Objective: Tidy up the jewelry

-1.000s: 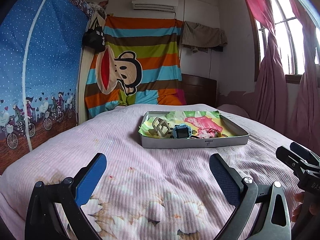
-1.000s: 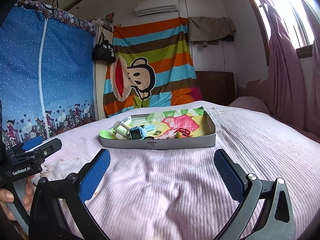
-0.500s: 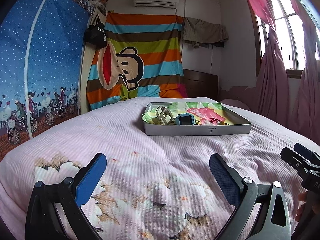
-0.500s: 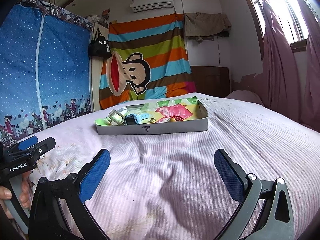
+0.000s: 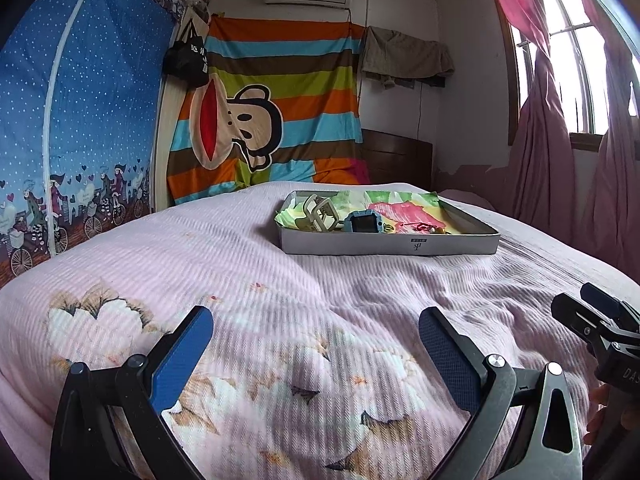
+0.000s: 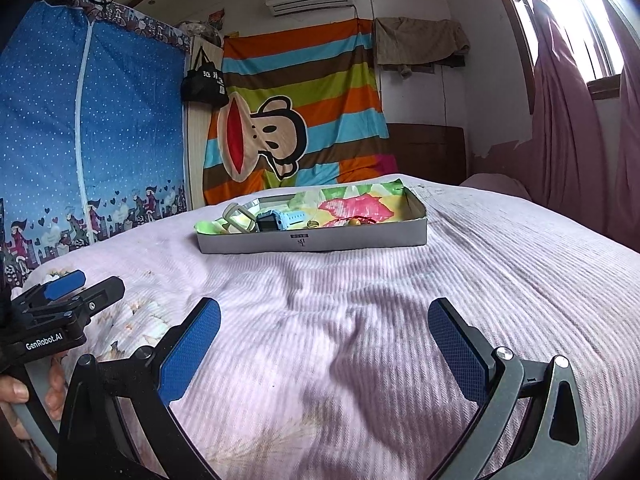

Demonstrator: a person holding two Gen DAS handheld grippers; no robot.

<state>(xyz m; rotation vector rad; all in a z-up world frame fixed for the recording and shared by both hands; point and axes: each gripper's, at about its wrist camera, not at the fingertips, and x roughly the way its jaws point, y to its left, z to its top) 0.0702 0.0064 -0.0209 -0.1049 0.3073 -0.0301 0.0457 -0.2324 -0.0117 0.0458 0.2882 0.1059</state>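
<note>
A shallow grey cardboard tray (image 6: 312, 242) on the pink striped bedspread (image 6: 360, 312) holds a beige hair claw (image 6: 239, 218), a blue square-faced watch (image 6: 276, 221) and small trinkets on colourful paper. Both hand-held grippers, left (image 5: 316, 344) and right (image 6: 324, 336), are spread wide, empty, well short of it.

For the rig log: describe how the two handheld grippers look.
Both match: the left gripper and right gripper have black angular frames, silver screw heads and blue textured pads. White lettering "GenRobot.AI" marks the left gripper's body in the right wrist view. No cables or sleeves show.
</note>
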